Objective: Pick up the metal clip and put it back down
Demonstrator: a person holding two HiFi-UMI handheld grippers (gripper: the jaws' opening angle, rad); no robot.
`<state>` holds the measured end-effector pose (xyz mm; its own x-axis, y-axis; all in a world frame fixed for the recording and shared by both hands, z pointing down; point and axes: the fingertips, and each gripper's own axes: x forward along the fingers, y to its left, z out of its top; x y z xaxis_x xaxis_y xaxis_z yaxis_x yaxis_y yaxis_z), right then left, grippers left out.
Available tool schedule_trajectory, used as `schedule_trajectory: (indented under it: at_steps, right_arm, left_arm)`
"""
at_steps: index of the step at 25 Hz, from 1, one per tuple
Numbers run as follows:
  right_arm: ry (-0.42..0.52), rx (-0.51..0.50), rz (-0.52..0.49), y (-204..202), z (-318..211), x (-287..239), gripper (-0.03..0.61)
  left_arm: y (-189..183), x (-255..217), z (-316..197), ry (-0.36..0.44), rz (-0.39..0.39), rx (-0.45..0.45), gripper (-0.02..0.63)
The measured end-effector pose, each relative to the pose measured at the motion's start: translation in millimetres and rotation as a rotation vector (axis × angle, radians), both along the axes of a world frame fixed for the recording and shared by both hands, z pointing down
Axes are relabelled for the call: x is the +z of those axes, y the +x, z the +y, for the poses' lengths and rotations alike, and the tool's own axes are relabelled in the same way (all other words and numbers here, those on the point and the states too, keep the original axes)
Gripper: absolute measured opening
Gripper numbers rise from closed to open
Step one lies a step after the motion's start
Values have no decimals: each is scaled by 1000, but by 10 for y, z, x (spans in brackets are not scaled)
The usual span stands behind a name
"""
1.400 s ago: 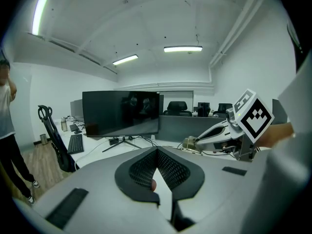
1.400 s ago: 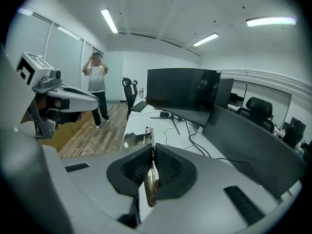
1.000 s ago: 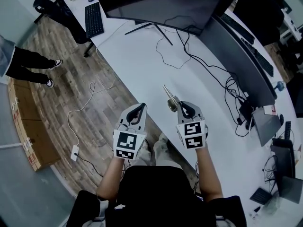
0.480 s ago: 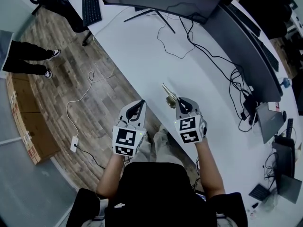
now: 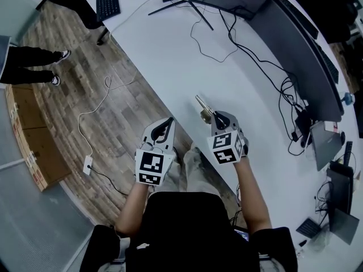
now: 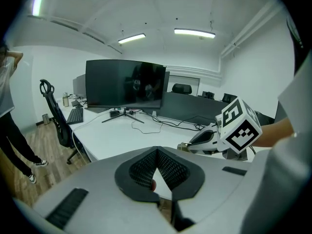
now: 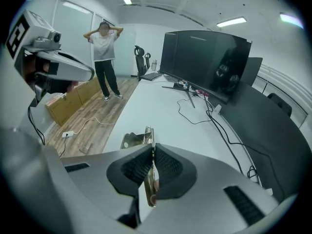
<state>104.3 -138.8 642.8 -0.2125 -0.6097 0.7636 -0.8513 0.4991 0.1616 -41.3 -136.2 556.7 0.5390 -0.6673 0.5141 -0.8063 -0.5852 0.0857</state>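
The right gripper (image 7: 153, 147) is squeezed tight on the metal clip (image 7: 136, 138). The clip is thin and shiny. It stands on its edge between the two dark pads, and its front part sticks out past the tips. It hangs over the white table (image 5: 187, 61), close to the near edge. I can't tell if it touches the table yet. The left gripper (image 6: 157, 151) has its tips pressed together with nothing in them. It sits just beside the right one, a little off the table's edge.

I think the step now is putting the clip back down. To do it well, bring the clip down low and slow until it rests on the table. Set it away from the edge so it can't slip to the floor (image 5: 85, 55). Let go only when the clip is lying there. Open the pads gently so it doesn't stick or flip.

The right gripper view shows the pinch up close, and a person (image 7: 105, 57) standing far off. The head view can't show the pinch and shows only that person's legs. But it shows both grippers side by side and the black wires (image 5: 286, 95) on the table. The left gripper view shows the right gripper from the side and a big dark screen (image 6: 126, 84).
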Motion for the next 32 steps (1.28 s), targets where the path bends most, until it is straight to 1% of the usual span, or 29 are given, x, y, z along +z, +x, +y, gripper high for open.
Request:
schedule_trajectory:
  at_steps: [7,12,25,32]
  right_arm:
    - [13,-56,91,58,-94,240,29]
    - [18,-86,125,81,-131,346,29]
    - [17,-104,185,147,-198,510,29]
    - [36,-103,224,159,-214,556,29]
  left_arm:
    - [-6,117,9,-24,12,-8,9]
    - [-27,200,9,-40,3,-16,9]
    - [-15,327,-15,-62,-7,-14,9]
    - [-35,363,-2,-70,-9,-13,9]
